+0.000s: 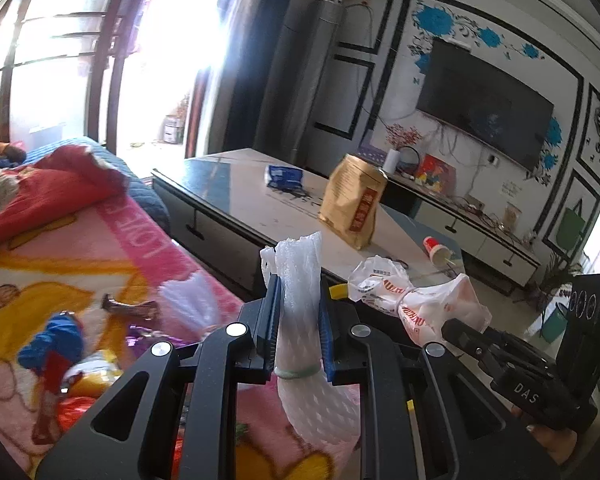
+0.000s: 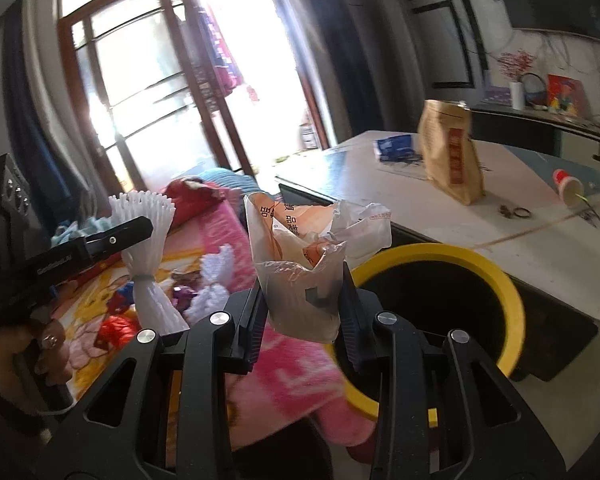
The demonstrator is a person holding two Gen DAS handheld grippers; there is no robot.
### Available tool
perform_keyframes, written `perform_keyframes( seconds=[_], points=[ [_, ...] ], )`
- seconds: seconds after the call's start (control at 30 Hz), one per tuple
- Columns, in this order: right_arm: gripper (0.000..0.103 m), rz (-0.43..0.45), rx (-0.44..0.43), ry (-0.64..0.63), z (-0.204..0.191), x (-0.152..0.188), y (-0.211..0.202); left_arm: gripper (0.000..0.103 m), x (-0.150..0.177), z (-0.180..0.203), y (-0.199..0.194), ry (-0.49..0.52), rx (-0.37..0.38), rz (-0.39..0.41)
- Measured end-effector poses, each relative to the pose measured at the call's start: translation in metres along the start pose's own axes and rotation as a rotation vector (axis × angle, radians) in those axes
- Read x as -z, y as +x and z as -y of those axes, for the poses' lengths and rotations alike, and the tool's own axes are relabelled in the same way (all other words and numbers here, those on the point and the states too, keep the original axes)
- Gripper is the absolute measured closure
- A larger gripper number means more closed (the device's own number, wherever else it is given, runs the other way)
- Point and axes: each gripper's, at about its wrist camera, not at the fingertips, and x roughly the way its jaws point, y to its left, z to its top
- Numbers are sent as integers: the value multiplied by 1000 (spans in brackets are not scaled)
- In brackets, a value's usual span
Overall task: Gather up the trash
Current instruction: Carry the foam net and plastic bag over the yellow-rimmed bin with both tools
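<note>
We look from two fisheye cameras, one on each handheld gripper, each facing forward along its own fingers, which fill the lower middle of the frame at close range. Our left wrist view tilts slightly down over the pink blanket [image 1: 100, 240] at lower left toward the table [image 1: 260, 200] and the television [image 1: 484, 108] at upper right. Our right wrist view faces the window [image 2: 148, 80] at upper left. Both views share the table, the brown paper bag [image 1: 352, 204] and the blanket, and each catches the other gripper at its edge.
</note>
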Motion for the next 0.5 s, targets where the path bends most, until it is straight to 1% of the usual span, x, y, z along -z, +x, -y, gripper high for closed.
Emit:
perform_keyframes(
  seconds=[0.2, 0.5],
  points=[
    [77, -2, 70, 61, 30, 2, -4, 86, 4, 27, 25, 46, 19, -22],
    [77, -43, 128, 162, 64, 12, -3, 86, 13, 57, 62, 94, 27, -61]
  ],
)
